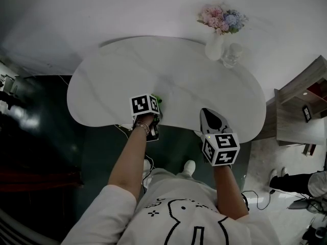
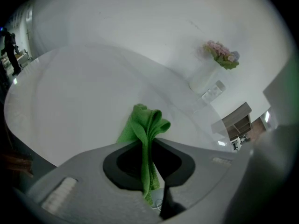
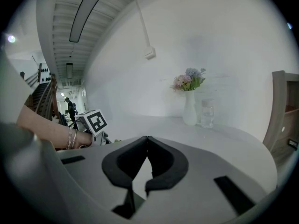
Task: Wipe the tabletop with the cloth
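Your left hand-held gripper [image 2: 149, 146] is clamped on the green cloth [image 2: 148, 125], which bunches out past the jaws onto the white bench [image 2: 79, 92] near its front edge. Your right hand-held gripper [image 3: 147, 141] has its jaws pressed together, empty. A vase [image 1: 214, 46] of flowers and a glass [image 1: 231, 55] stand at the far edge.

This looks like a home-style dining corner in a larger hall: a rounded white worktop [image 1: 117, 86], a vase [image 1: 214, 47] of flowers [image 1: 222, 18], a glass [image 1: 231, 55], a wooden shelf unit [image 1: 299, 106], and a slatted ceiling [image 3: 60, 31] with a strip light [image 3: 88, 10].
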Demonstrator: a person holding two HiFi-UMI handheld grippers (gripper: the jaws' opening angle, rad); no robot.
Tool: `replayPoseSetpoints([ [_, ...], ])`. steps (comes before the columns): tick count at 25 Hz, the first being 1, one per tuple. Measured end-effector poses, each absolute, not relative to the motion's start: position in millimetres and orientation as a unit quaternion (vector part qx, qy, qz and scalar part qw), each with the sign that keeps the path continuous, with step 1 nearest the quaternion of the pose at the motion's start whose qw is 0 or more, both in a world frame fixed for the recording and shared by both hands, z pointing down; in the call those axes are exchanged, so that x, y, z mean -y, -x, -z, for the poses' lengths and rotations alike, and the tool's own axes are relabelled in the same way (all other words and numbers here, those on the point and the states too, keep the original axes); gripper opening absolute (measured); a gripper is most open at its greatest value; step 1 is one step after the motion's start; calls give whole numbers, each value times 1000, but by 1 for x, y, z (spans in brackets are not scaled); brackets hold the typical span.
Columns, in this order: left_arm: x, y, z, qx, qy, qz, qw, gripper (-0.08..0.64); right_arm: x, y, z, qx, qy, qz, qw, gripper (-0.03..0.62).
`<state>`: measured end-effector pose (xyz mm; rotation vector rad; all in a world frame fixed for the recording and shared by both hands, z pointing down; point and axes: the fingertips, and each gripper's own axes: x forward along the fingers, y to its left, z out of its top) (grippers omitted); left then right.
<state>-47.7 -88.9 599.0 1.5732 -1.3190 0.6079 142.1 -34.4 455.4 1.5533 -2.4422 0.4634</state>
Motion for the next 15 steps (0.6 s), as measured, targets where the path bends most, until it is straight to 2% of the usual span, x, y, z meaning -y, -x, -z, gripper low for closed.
replayPoseSetpoints([
  [15, 79, -4, -599, 499, -672, -271, 475, 55, 34, -153, -451, 822, -539, -159, 94, 2],
])
